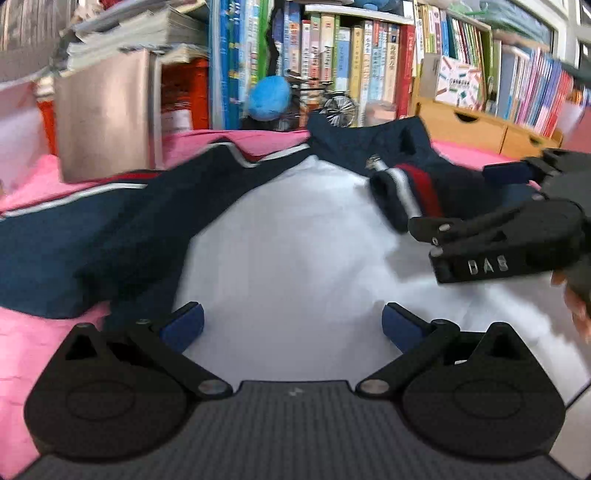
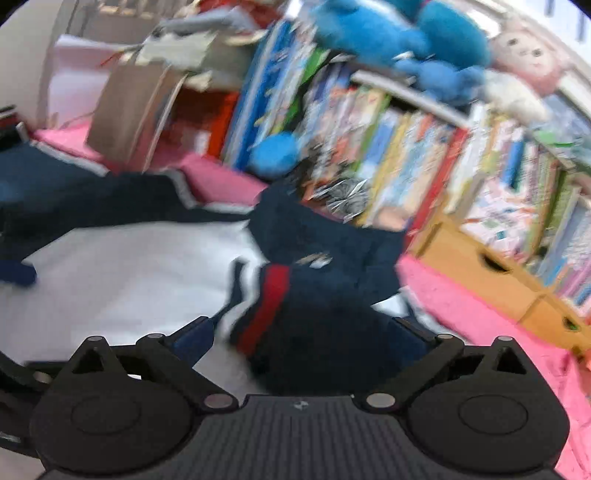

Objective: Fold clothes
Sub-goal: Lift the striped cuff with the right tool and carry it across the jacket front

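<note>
- Pink fuzzy blanket is covering the surface, running out to the left edge and the far right edge, where it is meeting the bookshelf.
- Navy and white jacket with red and white stripe trim is lying spread flat across the middle of the blanket, white panel facing up, navy sleeves trailing off toward the far left and far right.
- Tall bookshelf packed with colourful upright books is lining the far edge; wooden drawer unit is sitting at its far-right foot.
- Beige cardboard box is standing at the far-left edge, just behind the left sleeve.
- Blue plush toys are sitting on top of the shelf in the right wrist view.
- Left gripper is hovering over the near part of the white panel, jaws spread wide, blue pads gripping nothing.
- Right gripper is sitting over the striped navy cuff, jaws wide apart with the cuff fabric lying between them, not clamped; frame is blurred, so contact with the pads is unclear.
- Fingertips of a hand are showing at the right edge of the left wrist view.
</note>
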`<action>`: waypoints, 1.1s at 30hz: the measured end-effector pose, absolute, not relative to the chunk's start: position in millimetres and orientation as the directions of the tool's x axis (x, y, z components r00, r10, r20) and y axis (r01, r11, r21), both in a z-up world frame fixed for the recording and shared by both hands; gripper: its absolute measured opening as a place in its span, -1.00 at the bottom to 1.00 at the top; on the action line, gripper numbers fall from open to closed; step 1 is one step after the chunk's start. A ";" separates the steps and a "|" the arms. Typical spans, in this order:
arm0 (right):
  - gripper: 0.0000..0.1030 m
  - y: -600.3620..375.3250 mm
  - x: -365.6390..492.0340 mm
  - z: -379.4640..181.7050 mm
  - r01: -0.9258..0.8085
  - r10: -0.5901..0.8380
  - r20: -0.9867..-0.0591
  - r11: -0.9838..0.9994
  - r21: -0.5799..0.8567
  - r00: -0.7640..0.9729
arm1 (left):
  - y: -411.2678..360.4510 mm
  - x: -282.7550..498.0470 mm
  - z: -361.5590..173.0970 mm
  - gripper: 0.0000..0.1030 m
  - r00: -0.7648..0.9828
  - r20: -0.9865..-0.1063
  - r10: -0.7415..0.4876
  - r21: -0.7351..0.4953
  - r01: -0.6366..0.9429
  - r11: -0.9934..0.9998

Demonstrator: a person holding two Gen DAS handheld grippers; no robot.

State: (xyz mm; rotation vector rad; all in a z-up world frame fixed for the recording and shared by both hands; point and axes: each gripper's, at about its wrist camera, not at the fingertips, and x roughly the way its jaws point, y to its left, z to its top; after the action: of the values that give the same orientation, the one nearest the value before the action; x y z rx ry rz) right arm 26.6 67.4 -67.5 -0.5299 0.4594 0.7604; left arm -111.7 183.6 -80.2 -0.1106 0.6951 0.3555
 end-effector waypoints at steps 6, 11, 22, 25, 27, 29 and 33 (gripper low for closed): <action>-0.33 88.6 60.7 -75.2 -0.694 0.503 -0.627 0.715 -0.084 0.595 | 197.0 -121.3 -81.7 1.00 0.702 -0.638 0.316 0.024 -0.392 0.920; -0.34 108.4 51.9 -56.7 -0.766 0.657 -0.591 0.634 0.100 0.467 | 207.2 -125.7 -83.6 1.00 0.695 -0.638 0.333 0.018 -0.419 0.908; 0.37 157.5 38.1 -81.0 -0.852 0.707 -0.628 0.508 0.131 0.325 | 217.4 -130.4 -85.3 1.00 0.687 -0.638 0.346 0.011 -0.442 0.897; 0.68 140.9 33.4 -73.2 -0.864 0.753 -0.593 0.470 0.180 0.286 | 218.3 -130.4 -85.2 1.00 0.688 -0.638 0.346 0.010 -0.442 0.897; 0.68 127.3 34.7 -66.7 -0.865 0.793 -0.546 0.448 0.225 0.269 | 218.2 -130.5 -85.2 1.00 0.688 -0.639 0.346 0.010 -0.442 0.897; 0.68 120.6 38.6 -62.2 -0.854 0.807 -0.512 0.463 0.237 0.295 | 218.4 -130.4 -85.0 1.00 0.688 -0.639 0.345 0.010 -0.441 0.897; 0.35 128.5 50.5 -65.4 -0.821 0.775 -0.536 0.518 0.238 0.334 | 218.7 -130.9 -84.6 1.00 0.688 -0.639 0.344 0.008 -0.441 0.898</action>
State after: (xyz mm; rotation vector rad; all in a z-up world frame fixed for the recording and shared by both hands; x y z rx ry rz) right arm 50.5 128.5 -65.4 -0.0806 0.6530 1.0437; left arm -130.8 218.7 -84.6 -0.1504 0.6829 0.4407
